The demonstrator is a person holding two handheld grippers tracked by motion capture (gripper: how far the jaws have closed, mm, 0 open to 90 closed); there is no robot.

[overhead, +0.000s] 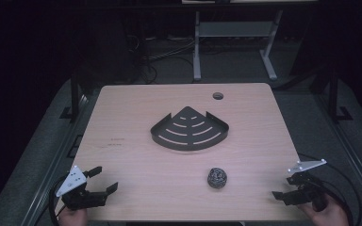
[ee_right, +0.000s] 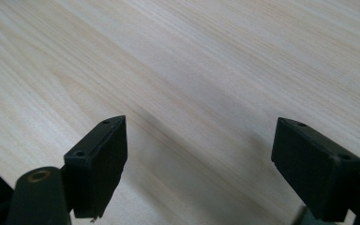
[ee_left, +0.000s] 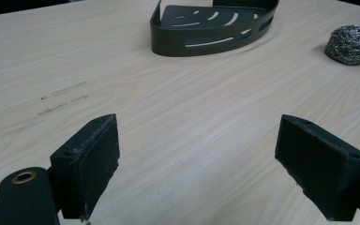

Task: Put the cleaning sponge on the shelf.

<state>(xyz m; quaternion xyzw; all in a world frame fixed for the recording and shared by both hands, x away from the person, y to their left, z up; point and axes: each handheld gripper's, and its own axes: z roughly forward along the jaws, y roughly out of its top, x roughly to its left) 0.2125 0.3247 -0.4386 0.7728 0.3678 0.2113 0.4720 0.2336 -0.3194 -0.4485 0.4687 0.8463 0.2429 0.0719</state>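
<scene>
Steel wool [overhead: 217, 177] sits alone on the desk [overhead: 136, 160], at about five o'clock from the dark corner caddy [overhead: 190, 129] that lies near the desk's centre, well apart from it. I have both grippers parked at the near corners: the left gripper [overhead: 101, 180] at seven o'clock, the right gripper [overhead: 285, 186] at five o'clock, each with its fingers spread wide and holding nothing. I judge this a ready stance, hands kept clear so the work area stays unobstructed. From the left gripper view the caddy [ee_left: 206, 33] is at twelve o'clock and the scourer [ee_left: 351, 44] at two o'clock. The right gripper is nearer the wool, so I would reach with it.
</scene>
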